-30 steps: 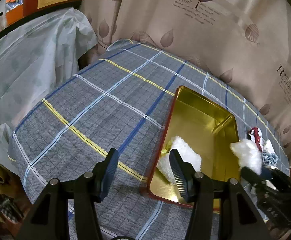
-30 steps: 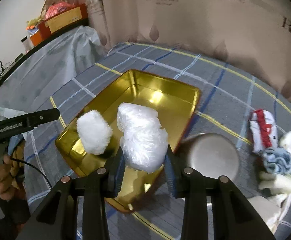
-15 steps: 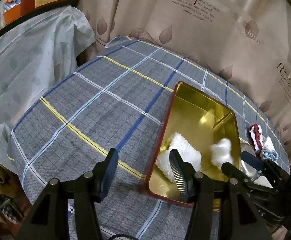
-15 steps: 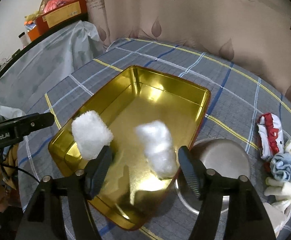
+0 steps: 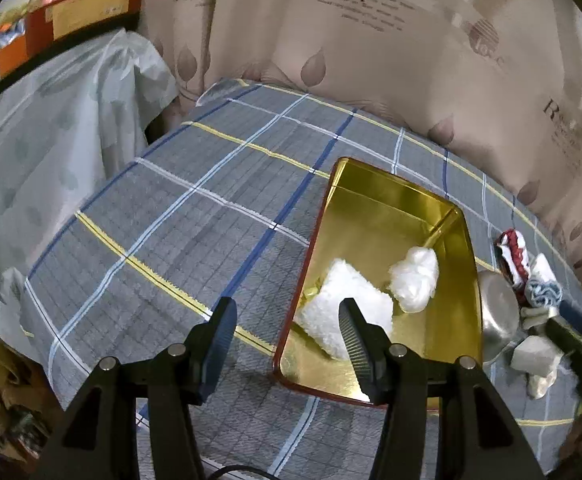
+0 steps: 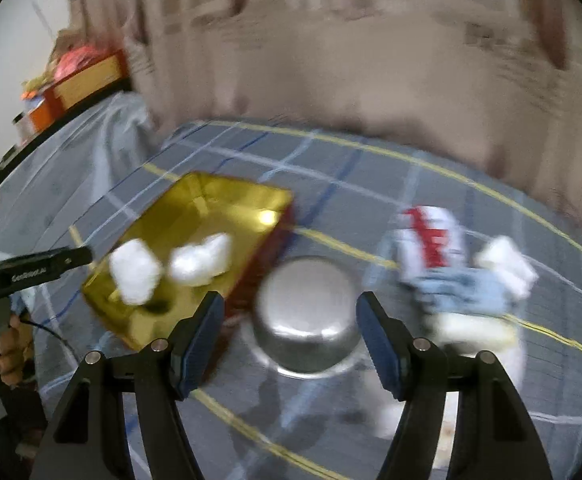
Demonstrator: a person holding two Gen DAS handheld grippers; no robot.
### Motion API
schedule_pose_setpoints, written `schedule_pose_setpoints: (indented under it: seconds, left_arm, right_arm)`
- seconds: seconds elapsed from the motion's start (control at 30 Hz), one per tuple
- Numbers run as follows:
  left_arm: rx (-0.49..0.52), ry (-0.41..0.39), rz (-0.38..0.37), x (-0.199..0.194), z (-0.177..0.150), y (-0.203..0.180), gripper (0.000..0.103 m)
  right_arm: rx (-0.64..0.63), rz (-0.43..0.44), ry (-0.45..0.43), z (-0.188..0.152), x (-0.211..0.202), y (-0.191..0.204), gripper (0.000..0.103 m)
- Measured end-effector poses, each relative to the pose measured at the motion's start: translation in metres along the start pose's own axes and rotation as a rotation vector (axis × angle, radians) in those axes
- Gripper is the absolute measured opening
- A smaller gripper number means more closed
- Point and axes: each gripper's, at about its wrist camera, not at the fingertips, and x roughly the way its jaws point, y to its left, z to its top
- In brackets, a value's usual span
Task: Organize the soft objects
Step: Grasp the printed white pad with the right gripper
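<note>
**Second soft item deposited; pile outstanding**

We find two fluffy white soft pieces, a squarish pad (image 5: 345,306) and a cotton-like ball (image 5: 415,278), lying in the shallow gold metal tray (image 5: 383,216). The heap of small socks and cloths (image 6: 457,276) beside the upturned steel bowl (image 6: 307,312) remains unsorted on the checked tablecloth (image 5: 195,216).

A second ago the right gripper (image 6: 291,334) pinched the ball; its jaws have just been opening and now stand spread, empty. The left gripper (image 5: 287,338) stays spread, idle.
</note>
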Motion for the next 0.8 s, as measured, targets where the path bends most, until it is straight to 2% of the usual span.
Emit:
schedule_pose_setpoints:
  seconds: [0.17,0.23,0.33,0.47,0.7,0.8]
  left_arm:
    - [0.021,0.002,-0.013,0.000,-0.001,-0.006,0.054]
    - [0.030,-0.002,-0.015,-0.001,-0.002,-0.009,0.054]
    - [0.052,-0.014,-0.015,-0.003,-0.003,-0.014,0.054]
    - [0.091,-0.024,-0.025,-0.005,-0.006,-0.024,0.054]
    - [0.204,-0.055,-0.046,-0.011,-0.013,-0.049,0.054]
    - [0.257,-0.067,-0.061,-0.014,-0.019,-0.061,0.054]
  right_arm:
    - [0.083,-0.123,-0.010,-0.009,-0.019,-0.059,0.066]
    - [0.125,-0.195,0.004,-0.016,-0.021,-0.090,0.066]
    - [0.181,-0.245,0.039,-0.028,-0.017,-0.121,0.066]
    - [0.230,-0.279,0.084,-0.044,-0.004,-0.150,0.066]
    - [0.286,-0.253,0.118,-0.061,0.014,-0.165,0.067]
    - [0.287,-0.274,0.124,-0.065,0.019,-0.168,0.069]
